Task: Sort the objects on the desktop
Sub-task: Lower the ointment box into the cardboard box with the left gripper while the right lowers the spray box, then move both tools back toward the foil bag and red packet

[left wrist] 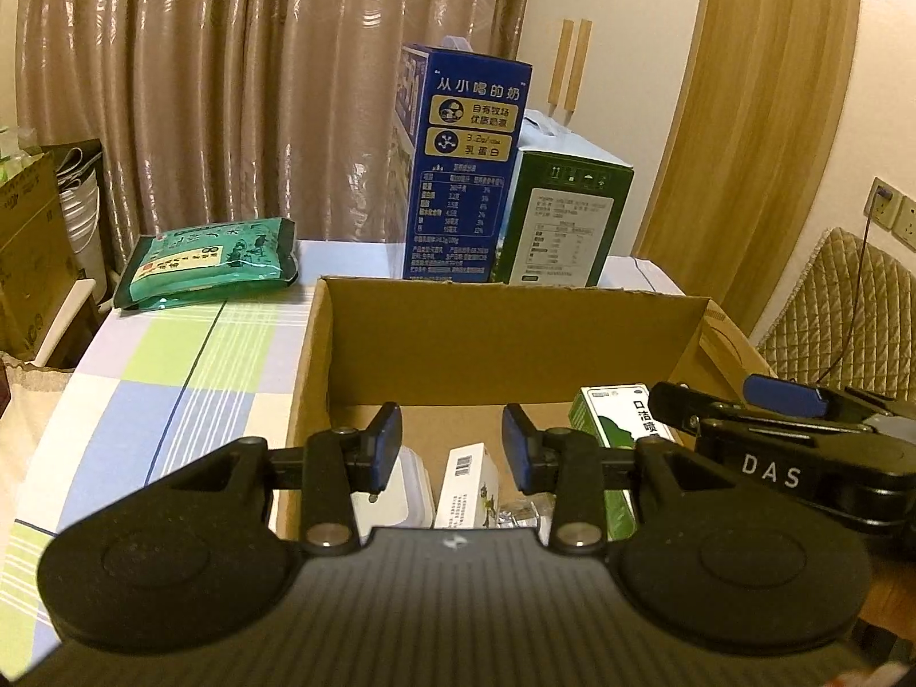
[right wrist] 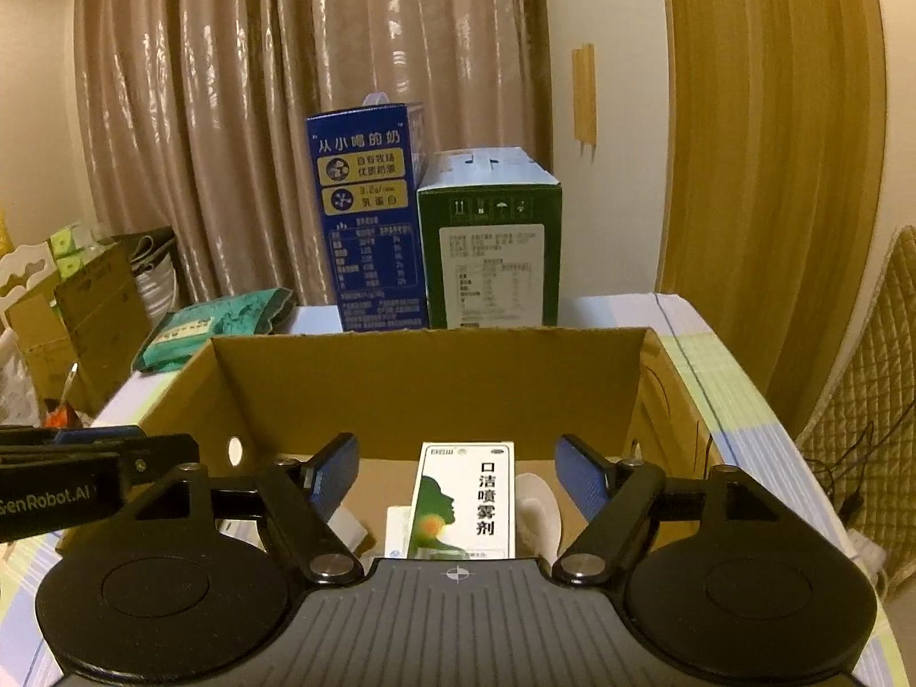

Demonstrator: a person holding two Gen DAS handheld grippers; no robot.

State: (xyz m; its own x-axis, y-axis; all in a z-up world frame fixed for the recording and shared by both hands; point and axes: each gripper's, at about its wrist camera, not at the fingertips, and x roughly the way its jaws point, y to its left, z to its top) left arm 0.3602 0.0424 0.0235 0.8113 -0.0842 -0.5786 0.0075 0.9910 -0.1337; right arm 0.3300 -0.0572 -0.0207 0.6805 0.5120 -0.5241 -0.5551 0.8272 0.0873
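Cardboard box (right wrist: 435,378) sits on checked tablecloth (left wrist: 172,378) before curtains (left wrist: 229,86); both claws open, empty.

spray box: green-and-white oral-spray carton (right wrist: 466,501), upright in the brown cardboard box (right wrist: 429,378), between the right gripper's (right wrist: 455,481) fingers, untouched

A bench (left wrist: 172,378) covered with a checked cloth in pale blue, green and white squares. An open cardboard box (left wrist: 498,332) sits on it toward the near edge. Behind the box, at the far edge, stand two cartons side by side and touching: a tall blue milk carton (left wrist: 464,172) and a shorter dark green carton (left wrist: 564,223) to its right. Near the far left corner lies a flat green foil packet (left wrist: 212,260), well apart from the cartons and just beyond the box's far left corner.
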